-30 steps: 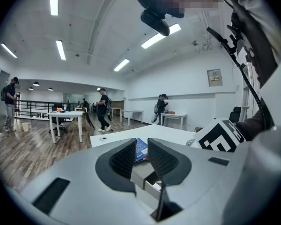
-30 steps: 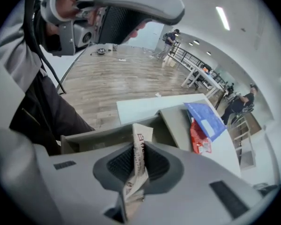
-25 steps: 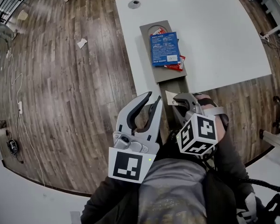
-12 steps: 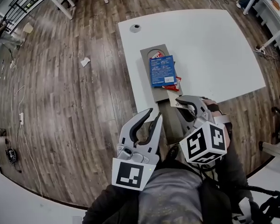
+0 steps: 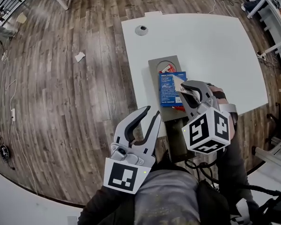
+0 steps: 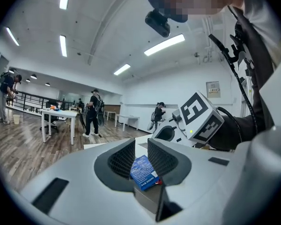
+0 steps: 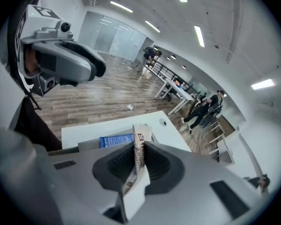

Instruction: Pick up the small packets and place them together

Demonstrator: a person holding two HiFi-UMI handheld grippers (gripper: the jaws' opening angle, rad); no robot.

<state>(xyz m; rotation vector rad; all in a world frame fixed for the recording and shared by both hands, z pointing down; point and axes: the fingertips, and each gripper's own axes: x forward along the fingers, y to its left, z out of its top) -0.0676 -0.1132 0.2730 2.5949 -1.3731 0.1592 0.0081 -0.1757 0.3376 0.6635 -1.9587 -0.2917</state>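
Note:
A blue packet (image 5: 171, 89) lies on a long grey tray (image 5: 154, 93) on the white table (image 5: 215, 46), with a red packet (image 5: 179, 108) peeking out under its near edge. My right gripper (image 5: 187, 89) is shut on a small pale packet (image 5: 181, 83) and holds it just above the blue packet's right side. In the right gripper view the pale packet (image 7: 138, 153) stands edge-on between the pads, with the blue packet (image 7: 116, 140) beyond. My left gripper (image 5: 143, 118) hangs open over the floor, left of the tray, with nothing in it. The blue packet (image 6: 143, 171) shows through its gap.
A round cable port (image 5: 141, 30) sits in the table's far left corner. A paper scrap (image 5: 79, 56) and cables (image 5: 11, 111) lie on the wooden floor. People (image 6: 92, 111) and other tables (image 6: 61, 116) stand in the background.
My right gripper has carried the pale packet forward from the tray's near end to above the blue packet. The left gripper stays open beside it.

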